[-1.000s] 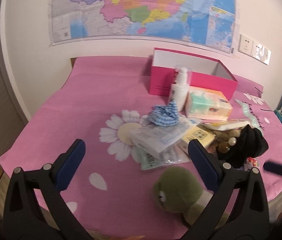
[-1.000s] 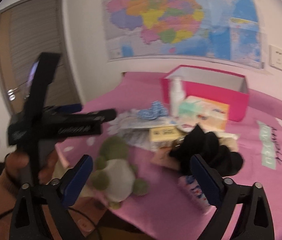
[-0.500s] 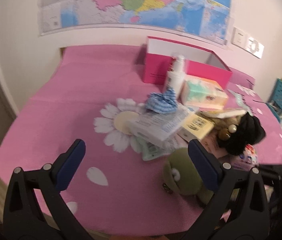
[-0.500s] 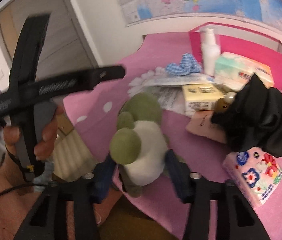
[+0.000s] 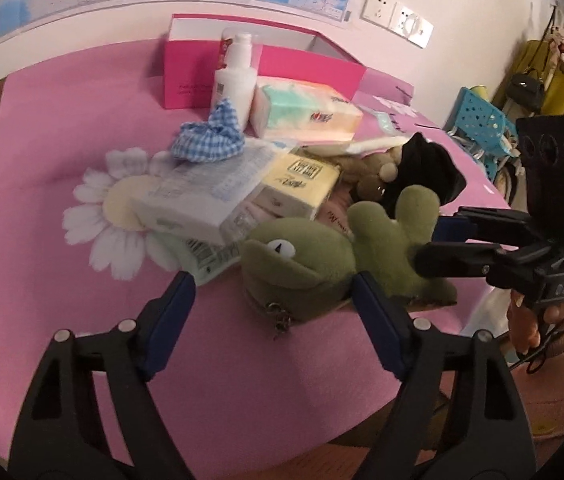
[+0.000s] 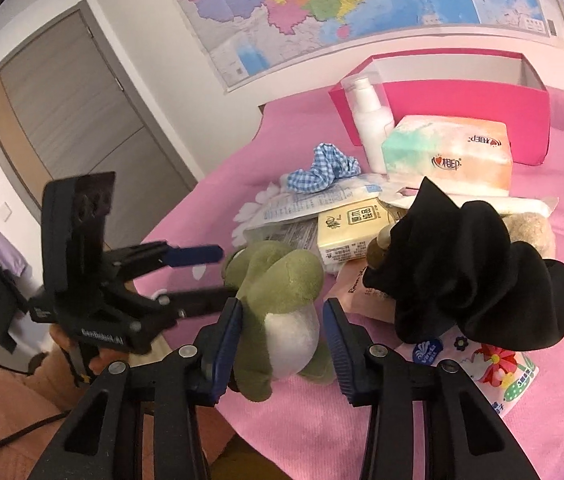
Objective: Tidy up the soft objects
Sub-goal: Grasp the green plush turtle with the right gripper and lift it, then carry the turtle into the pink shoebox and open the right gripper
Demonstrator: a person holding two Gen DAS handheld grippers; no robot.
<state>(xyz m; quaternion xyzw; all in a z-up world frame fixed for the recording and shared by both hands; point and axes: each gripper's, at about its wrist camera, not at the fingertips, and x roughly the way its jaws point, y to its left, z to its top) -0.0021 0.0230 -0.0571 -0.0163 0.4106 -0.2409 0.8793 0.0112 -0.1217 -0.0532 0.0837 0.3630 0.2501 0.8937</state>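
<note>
A green frog plush (image 5: pixel 322 256) lies at the near edge of the pink bed (image 5: pixel 42 216). My right gripper (image 6: pixel 284 316) is shut on the plush's body (image 6: pixel 286 300); from the left wrist view it comes in from the right (image 5: pixel 430 240). My left gripper (image 5: pixel 270 300) is open, its jaws either side of the frog's head, not touching it. It shows in the right wrist view (image 6: pixel 202 272) at the left. A black cloth (image 6: pixel 462 264), a blue checked scrunchie (image 5: pixel 210 136) and a brown plush (image 5: pixel 374 184) lie in the pile.
An open pink box (image 5: pixel 274 60) stands at the back by the wall. A white pump bottle (image 5: pixel 234 76), tissue packs (image 5: pixel 306 112), a yellow pack (image 5: pixel 298 184) and plastic-wrapped packs (image 5: pixel 202 196) crowd the middle. A floral pack (image 6: pixel 498 376) lies near the bed edge.
My right gripper has closed in on the frog plush and gripped its body. My left gripper has moved right and forward to the frog's head.
</note>
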